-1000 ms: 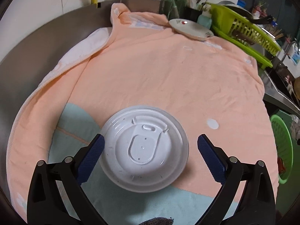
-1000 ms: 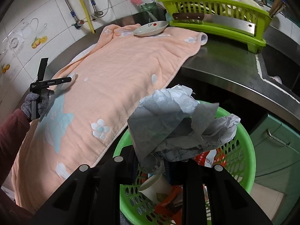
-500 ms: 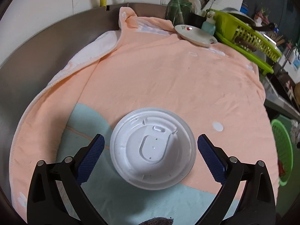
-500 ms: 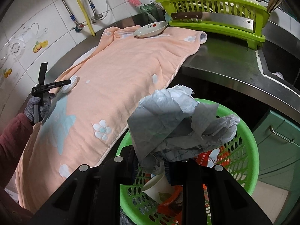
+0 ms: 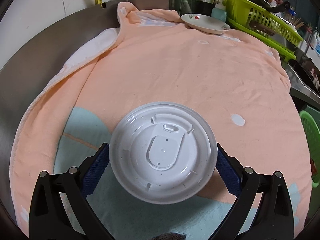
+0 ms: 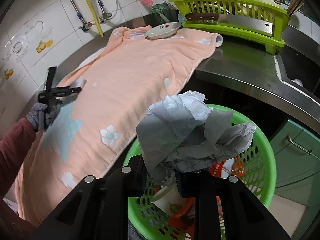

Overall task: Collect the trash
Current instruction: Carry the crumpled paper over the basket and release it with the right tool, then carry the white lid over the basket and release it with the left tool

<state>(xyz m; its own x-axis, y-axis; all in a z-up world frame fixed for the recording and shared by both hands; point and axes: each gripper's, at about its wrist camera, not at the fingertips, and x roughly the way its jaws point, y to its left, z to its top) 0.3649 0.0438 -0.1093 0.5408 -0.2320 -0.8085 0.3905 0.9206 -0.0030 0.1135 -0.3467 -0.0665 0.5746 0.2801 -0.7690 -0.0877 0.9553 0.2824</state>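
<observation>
White plastic lid [image 5: 163, 156] lies mid-towel between the left gripper [image 5: 163, 160]'s spread jaws — next, squeeze. Right gripper [image 6: 162, 178] clamps crumpled paper [image 6: 190, 132] above the green basket [image 6: 258, 172] — release it.

One white plastic lid [image 5: 163, 156], one crumpled paper [image 6: 190, 134], one green basket [image 6: 258, 140], one plate [image 5: 206, 23], one towel [image 5: 170, 70].

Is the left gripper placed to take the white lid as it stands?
Probably yes. The left gripper straddles the white lid on the towel, a blue pad at each side of the rim, nothing between; whether the pads touch is unclear.
</observation>
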